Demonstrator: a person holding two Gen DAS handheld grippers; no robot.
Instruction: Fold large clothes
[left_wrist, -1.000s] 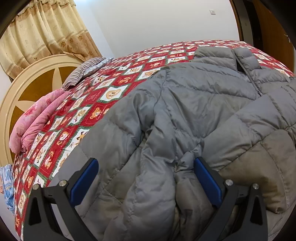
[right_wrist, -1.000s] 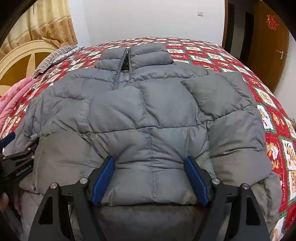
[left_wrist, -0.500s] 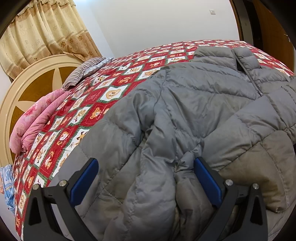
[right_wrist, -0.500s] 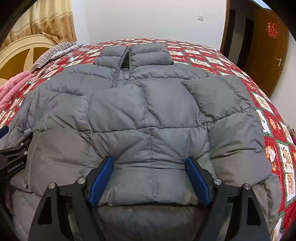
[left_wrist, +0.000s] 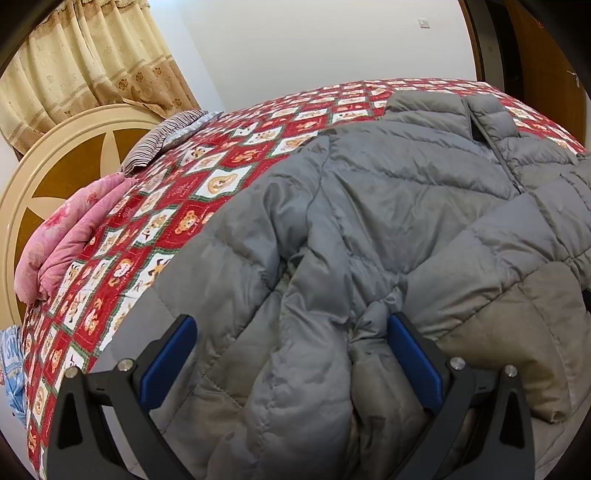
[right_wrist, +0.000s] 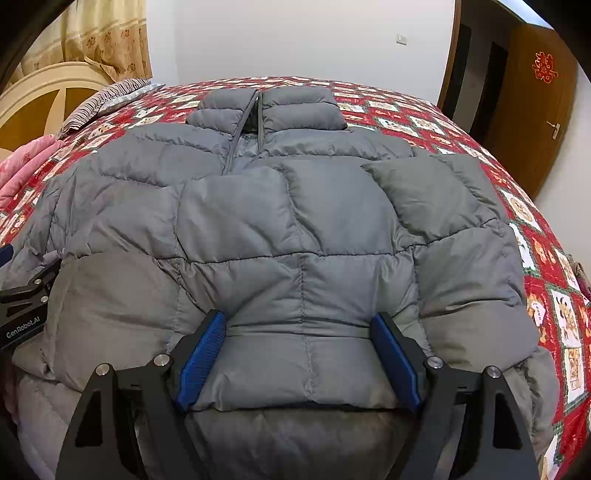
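Grey puffer jacket (right_wrist: 295, 221) lies front-up on the bed, over the red patchwork bedspread (left_wrist: 207, 184) printed with bears; collar (right_wrist: 266, 107) at the far end, zip partly undone below it, hem at the near edge. Both sleeves are folded inward across the chest, and the cuffs sit on the lower front panels. Left gripper (left_wrist: 291, 332): jaws spread wide, blue pads either side of a bunched ridge of the jacket's left sleeve and side; fabric fills the gap, the right-hand pad touches a fold, the left-hand pad stands apart from the cloth. Right gripper (right_wrist: 299, 328): jaws spread wide, straddling the lower middle panel at the hem; both pads sit at the panel's edges, with no pinch visible. The left gripper's body shows at the left edge of the right wrist view. Background: pink quilt (left_wrist: 70, 229) and striped pillow (left_wrist: 166, 136) near the round cream headboard (left_wrist: 55, 155), beige curtain (left_wrist: 85, 59), brown door (right_wrist: 535, 122).
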